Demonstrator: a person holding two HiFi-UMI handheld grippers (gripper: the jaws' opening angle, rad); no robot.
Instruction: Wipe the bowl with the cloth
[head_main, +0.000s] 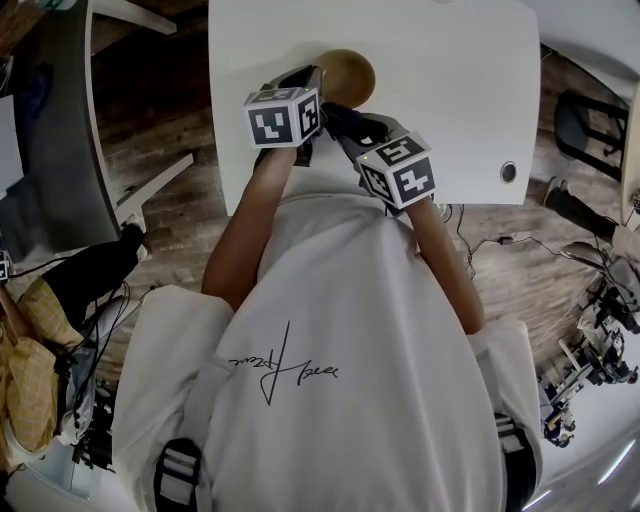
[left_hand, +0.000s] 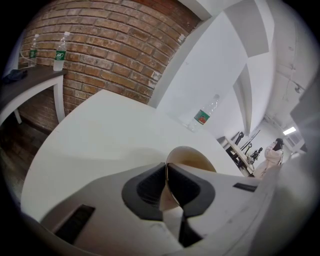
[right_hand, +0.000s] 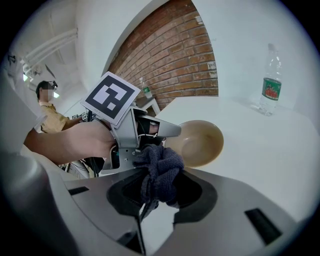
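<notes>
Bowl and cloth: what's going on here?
A person holds a gripper in each hand. The left gripper is shut on the rim of the tan bowl, holding it tilted over the white table. The right gripper is shut on a dark cloth close to the bowl; contact isn't clear.

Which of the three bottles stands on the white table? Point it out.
The bottle with the red-and-green label, on the white table beyond the bowl; the other two bottles, green-labelled, stand on the dark side table.

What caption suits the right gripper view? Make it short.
Right gripper holds the cloth near the bowl; left gripper clamps its rim.
</notes>
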